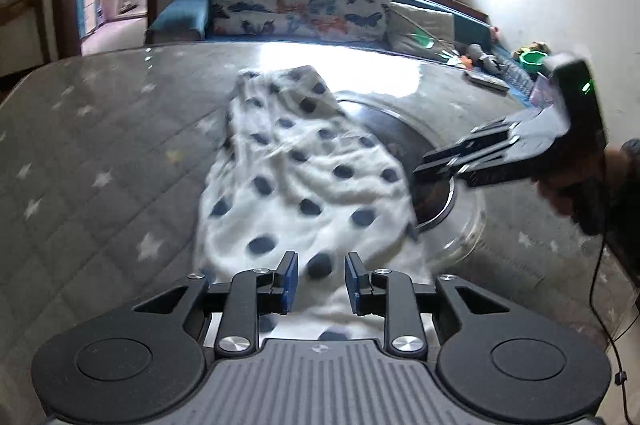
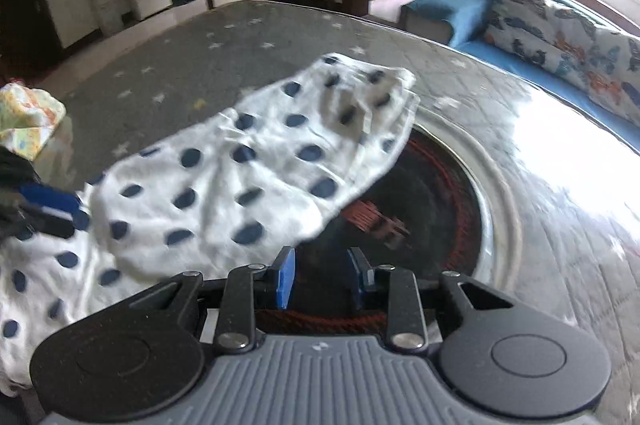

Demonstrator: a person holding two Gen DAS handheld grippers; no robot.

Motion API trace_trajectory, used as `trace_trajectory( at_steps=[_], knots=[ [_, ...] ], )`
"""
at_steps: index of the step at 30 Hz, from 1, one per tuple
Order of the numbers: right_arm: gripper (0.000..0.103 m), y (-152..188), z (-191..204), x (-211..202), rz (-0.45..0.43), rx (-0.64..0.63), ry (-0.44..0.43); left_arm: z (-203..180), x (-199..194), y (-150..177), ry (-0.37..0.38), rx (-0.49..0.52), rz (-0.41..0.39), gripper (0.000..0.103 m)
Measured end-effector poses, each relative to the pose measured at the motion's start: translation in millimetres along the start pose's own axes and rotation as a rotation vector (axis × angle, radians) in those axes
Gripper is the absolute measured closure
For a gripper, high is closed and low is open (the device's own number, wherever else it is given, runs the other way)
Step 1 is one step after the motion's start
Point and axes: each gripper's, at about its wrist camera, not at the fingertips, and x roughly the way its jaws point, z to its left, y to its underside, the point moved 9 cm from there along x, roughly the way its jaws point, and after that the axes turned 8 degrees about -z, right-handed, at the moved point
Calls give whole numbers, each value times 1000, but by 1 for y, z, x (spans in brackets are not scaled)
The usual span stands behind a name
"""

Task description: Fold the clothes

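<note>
polka-dot garment (image 1: 304, 185) rumpled | left hand-held gripper (image 1: 322, 279) apart | right hand-held gripper (image 2: 322, 277) apart, beside its edge

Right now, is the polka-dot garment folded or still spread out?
Not neatly folded: the polka-dot garment lies rumpled and stretched lengthwise over the table; its far end looks doubled over. Neither tool holds it.

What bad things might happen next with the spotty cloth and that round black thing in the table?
1. The polka-dot cloth lies partly over the round black inset in the table. If that is a heater, which I cannot tell, fabric over it may be unsafe.
2. Both the left gripper and the right gripper are open and hold nothing, so a grab at the rumpled cloth might catch only one layer.
3. The cable hanging beside the right gripper could snag.
</note>
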Motion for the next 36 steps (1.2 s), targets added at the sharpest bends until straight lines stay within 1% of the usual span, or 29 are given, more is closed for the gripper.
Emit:
trace_trajectory(
  at_steps=[3, 6, 8, 12, 13, 14, 18, 21, 23, 26, 27, 29, 31, 35, 36],
  knots=[
    [75, 8, -3, 7, 7, 14, -7, -13, 17, -7, 20, 22, 10, 75],
    [74, 15, 3, 13, 5, -14, -24, -26, 31, -10, 55, 44, 29, 75],
    [74, 12, 8, 15, -12, -17, -52, -33, 38, -11, 65, 67, 36, 71],
    [74, 0, 15, 11, -60, -12, -95, -47, 53, -14, 82, 115, 48, 67],
    [74, -3, 17, 10, -67, -2, -116, -50, 57, -15, 84, 128, 48, 63],
    [74, -6, 18, 9, -71, 6, -136, -51, 61, -15, 80, 134, 50, 61],
    [74, -12, 23, 9, -76, 24, -203, -52, 74, -16, 75, 142, 53, 61],
    [74, -17, 26, 8, -94, 54, -252, -49, 83, -13, 78, 130, 65, 62],
    [74, -19, 27, 9, -96, 88, -287, -45, 87, -11, 64, 131, 71, 63],
    [74, -18, 29, 9, -93, 146, -356, -40, 89, -9, 75, 111, 77, 63],
    [73, -17, 28, 8, -94, 161, -366, -38, 90, -9, 71, 109, 78, 63],
    [73, -15, 24, 5, -98, 189, -366, -35, 90, -8, 71, 100, 79, 63],
    [73, -11, 19, 3, -98, 212, -360, -32, 88, -9, 98, 66, 77, 63],
    [72, 2, 15, 4, -68, 235, -355, -25, 86, -13, 133, 5, 65, 62],
    [72, 4, 15, 4, -62, 238, -359, -24, 86, -14, 132, -4, 65, 62]
  ],
)
